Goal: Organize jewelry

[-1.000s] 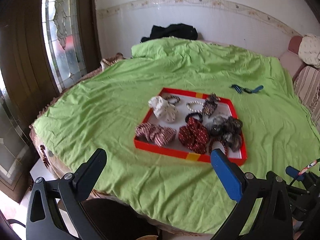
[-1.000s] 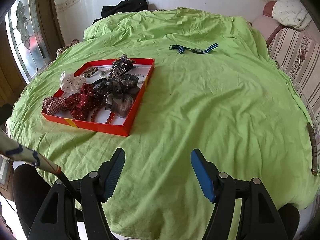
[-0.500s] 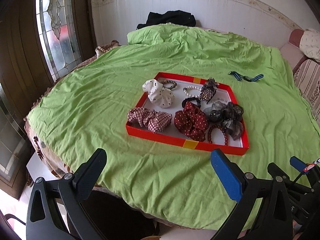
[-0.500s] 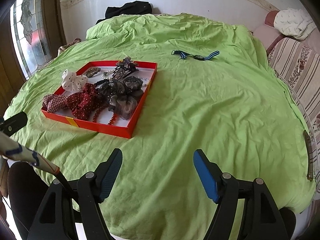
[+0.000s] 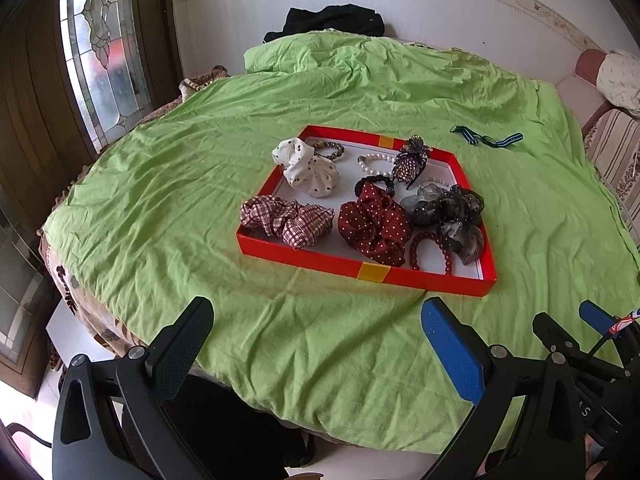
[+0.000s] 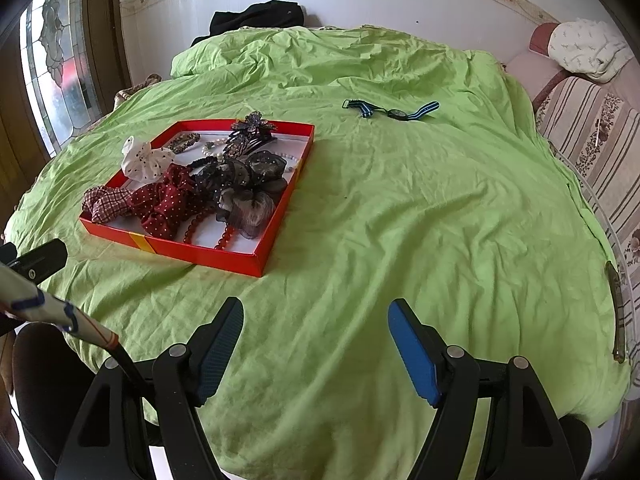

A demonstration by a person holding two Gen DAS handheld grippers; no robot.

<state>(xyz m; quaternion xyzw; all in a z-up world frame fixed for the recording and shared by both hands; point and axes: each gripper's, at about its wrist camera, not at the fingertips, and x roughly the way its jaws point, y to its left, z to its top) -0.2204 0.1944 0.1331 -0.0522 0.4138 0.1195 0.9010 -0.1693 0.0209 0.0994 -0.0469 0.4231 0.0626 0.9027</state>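
A red tray (image 5: 372, 270) (image 6: 208, 254) lies on the green cloth. It holds a white dotted scrunchie (image 5: 310, 170), a plaid scrunchie (image 5: 286, 220), a dark red dotted scrunchie (image 5: 374, 226), a sheer black scrunchie (image 5: 452, 210), a red bead bracelet (image 5: 432, 248), a pearl bracelet (image 5: 374, 160) and a flower hair clip (image 5: 412, 158). A blue striped watch (image 6: 394, 111) (image 5: 486, 139) lies outside the tray, farther back. My left gripper (image 5: 316, 320) is open and empty, near the tray's front edge. My right gripper (image 6: 316, 320) is open and empty, right of the tray.
The green cloth (image 6: 420, 208) covers a round table. A black garment (image 6: 256, 16) lies at the back by the wall. A striped sofa (image 6: 592, 136) stands at the right. A stained glass window (image 5: 100, 48) is at the left.
Both grippers have moved forward toward the table, so the tray and watch look closer. Both stay open and empty.
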